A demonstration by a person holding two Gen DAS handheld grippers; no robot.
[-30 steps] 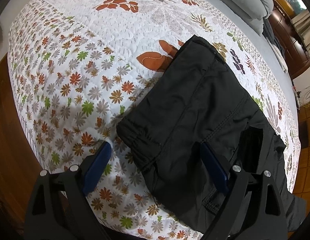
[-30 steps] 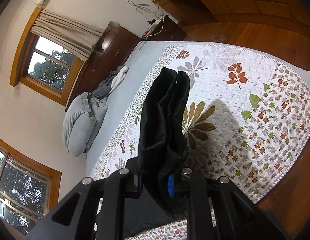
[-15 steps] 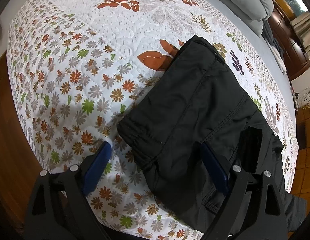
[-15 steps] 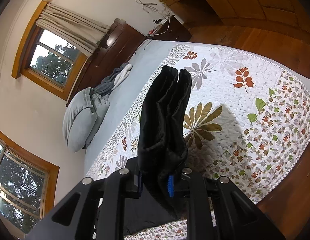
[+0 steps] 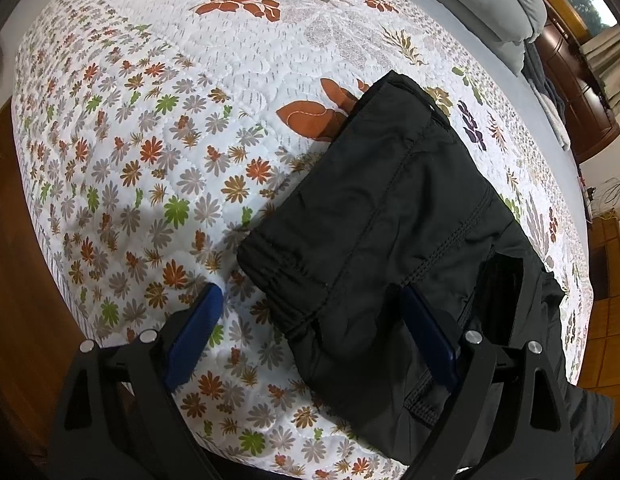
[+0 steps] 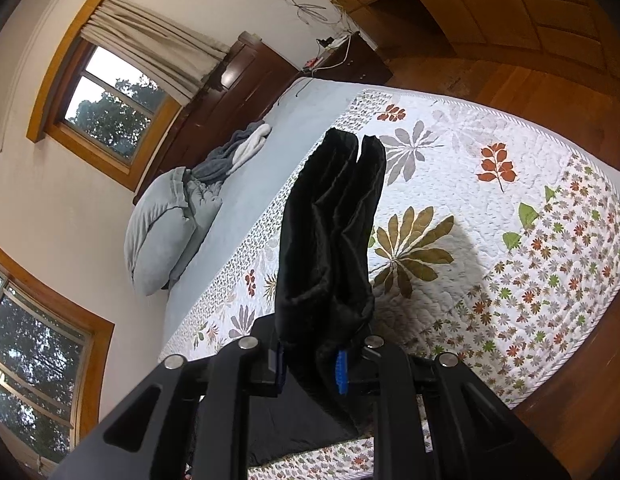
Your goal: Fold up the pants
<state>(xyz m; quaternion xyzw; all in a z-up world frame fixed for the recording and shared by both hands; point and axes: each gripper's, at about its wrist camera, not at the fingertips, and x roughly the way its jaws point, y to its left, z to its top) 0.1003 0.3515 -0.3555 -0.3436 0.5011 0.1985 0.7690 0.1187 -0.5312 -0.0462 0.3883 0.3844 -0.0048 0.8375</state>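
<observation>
**Pants mostly folded; R tongs lifting the last end**

Left wrist view: black pants [image 5: 390, 240] lie on a floral quilt [image 5: 189, 120], filling center to lower right of frame. They look folded already into a thick, layered rectangle. The elastic waistband edge sits at lower center; the far end reaches upper center-right. So the long axis runs diagonally, lower left to upper right in frame. More dark fabric spills off toward the lower right corner, not yet tidied.

Your left gripper [image 5: 310, 336] hangs above the near edge w/ jaws spread wide, holding nothing. One blue pad is over bare quilt at lower left, the other over the pants at lower center-right.

Right wrist view: your right gripper [image 6: 310, 368] is clamped on a bunched end of the pants [image 6: 330, 232]. Fabric stands up from the jaws at bottom center toward frame center, in two rounded lobes, prob. the leg ends, though I can't tell for sure. It's lifted clear of the quilt [image 6: 510, 200]; its shadow falls to the right.

Judgement: late in the task. Left to do: lay the held end over the stack, let go, smooth it.
</observation>
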